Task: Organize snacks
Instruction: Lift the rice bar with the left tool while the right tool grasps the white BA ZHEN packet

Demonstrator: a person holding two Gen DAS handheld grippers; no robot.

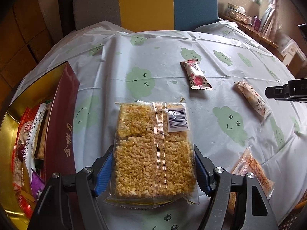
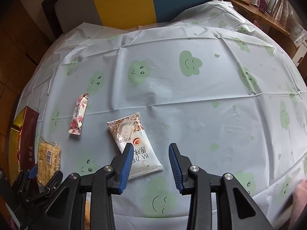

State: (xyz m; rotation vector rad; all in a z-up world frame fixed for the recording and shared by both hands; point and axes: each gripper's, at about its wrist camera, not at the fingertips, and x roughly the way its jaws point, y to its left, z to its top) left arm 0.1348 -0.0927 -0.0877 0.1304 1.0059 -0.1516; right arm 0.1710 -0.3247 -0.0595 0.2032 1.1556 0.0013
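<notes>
A clear pack of golden puffed-rice cake [image 1: 151,153] sits between the blue pads of my left gripper [image 1: 153,147], which is shut on its two long sides. The pack hangs just right of the dark red gift box [image 1: 65,115], whose gold inside holds several snack packs. In the right wrist view the same pack [image 2: 49,159] and left gripper [image 2: 46,172] show beside the box [image 2: 28,134]. My right gripper [image 2: 151,144] is open above the tablecloth. A white snack packet [image 2: 134,143] lies partly under its left finger [image 2: 127,164], untouched.
A rose-print packet [image 1: 195,74] and the white packet [image 1: 253,99] lie on the pale cloud-print tablecloth [image 2: 191,99]. An orange-tinted packet [image 1: 251,168] lies at the near right. The right gripper [image 1: 285,93] shows at the right edge. A yellow, blue and grey chair [image 1: 145,5] stands behind the table.
</notes>
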